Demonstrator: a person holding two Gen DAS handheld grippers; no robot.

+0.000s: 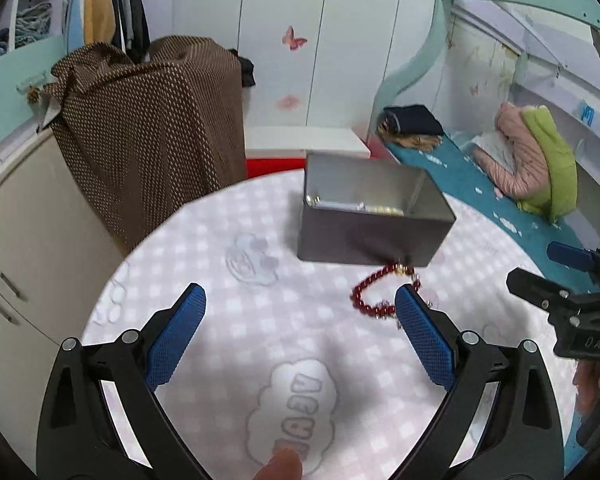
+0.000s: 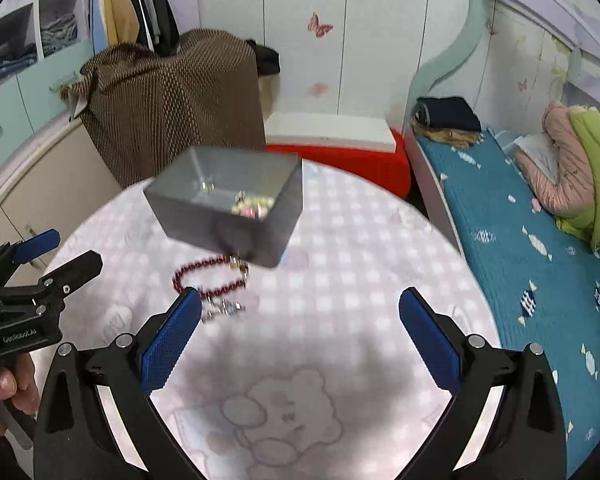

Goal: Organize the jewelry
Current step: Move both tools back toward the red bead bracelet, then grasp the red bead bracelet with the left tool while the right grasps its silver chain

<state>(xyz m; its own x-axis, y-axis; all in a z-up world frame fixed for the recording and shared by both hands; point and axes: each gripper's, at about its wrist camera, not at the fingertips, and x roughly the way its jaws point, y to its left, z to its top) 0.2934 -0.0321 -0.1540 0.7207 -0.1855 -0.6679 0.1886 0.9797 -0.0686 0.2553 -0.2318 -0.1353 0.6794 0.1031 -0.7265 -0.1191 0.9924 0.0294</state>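
Currently both grippers hang above a round table (image 2: 340, 300) w/ a pink-white checked cloth, and neither has hold of anything. Left gripper (image 1: 300, 300): its blue fingers (image 1: 176, 340) are spread wide, w/ only cloth between them. Right gripper (image 2: 300, 300): its blue fingers (image 2: 430, 340) are also spread wide, empty.

A grey metal box (image 1: 374, 216), no lid on it, stands on the far part of the table. Inside, at the bottom, lie some small pieces of jewelry (image 2: 252, 204), gold and pale colours; they are too blurred to tell apart.

A red bead bracelet (image 1: 374, 290) lies on the cloth in front of the box, curled in a loop, w/ a small gold part near the box corner. It seems to touch the box or be just beside it, I cannot tell which. In the left wrist view the bracelet is just beside the tip of the left gripper's right finger; in the right wrist view it is just beside the tip of the right gripper's left finger. A thin silver chain (image 2: 222, 308) lies near the bracelet, on the near side.

A hand (image 2: 4, 388) holds the left gripper's handle, approx. at the left edge of the right wrist view
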